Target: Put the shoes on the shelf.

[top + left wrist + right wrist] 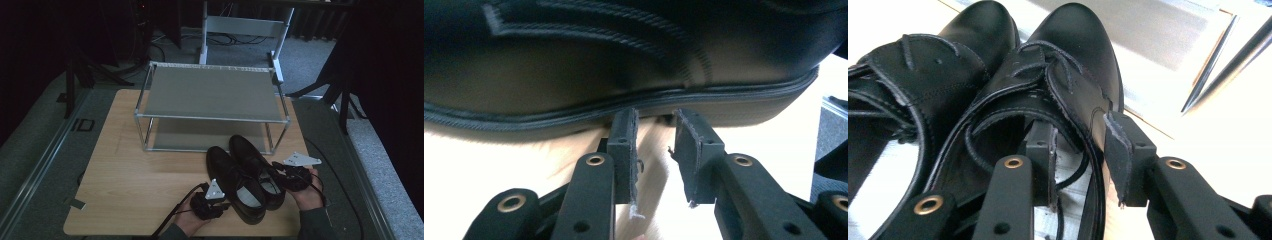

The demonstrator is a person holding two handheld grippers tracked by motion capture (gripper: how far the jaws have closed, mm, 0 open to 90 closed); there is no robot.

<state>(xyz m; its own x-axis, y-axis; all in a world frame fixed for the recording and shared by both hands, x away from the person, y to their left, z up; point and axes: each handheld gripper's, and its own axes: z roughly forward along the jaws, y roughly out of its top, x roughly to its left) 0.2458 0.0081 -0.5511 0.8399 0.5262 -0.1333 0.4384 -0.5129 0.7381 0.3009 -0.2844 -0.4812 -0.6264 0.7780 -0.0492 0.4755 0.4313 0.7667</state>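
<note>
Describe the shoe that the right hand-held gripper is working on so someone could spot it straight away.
Start at the two-tier metal shoe rack on the wooden table. In front of its right end lies a pair of black lace-up leather shoes. The right shoe is the one whose toe lies nearer the rack; its collar wall stands between the right hand-held gripper's jaws.

— Where were the two hands?

— Both came in from the bottom, low down and near each other. The left hand (192, 220) held the left tongs (227, 205), and they pointed to the right. The right hand (309, 192) held the right tongs (275, 169), and they pointed to the left, toward the other tongs.

— Were the tongs squeezed tight?

— No. The left tongs (655, 145) had a gap between the two pads, and nothing was pinched there. The right tongs (1080, 150) were apart too. One black pad (1045, 150) sat on the inside, the other pad (1120, 150) on the outside, and neither pressed.
</note>
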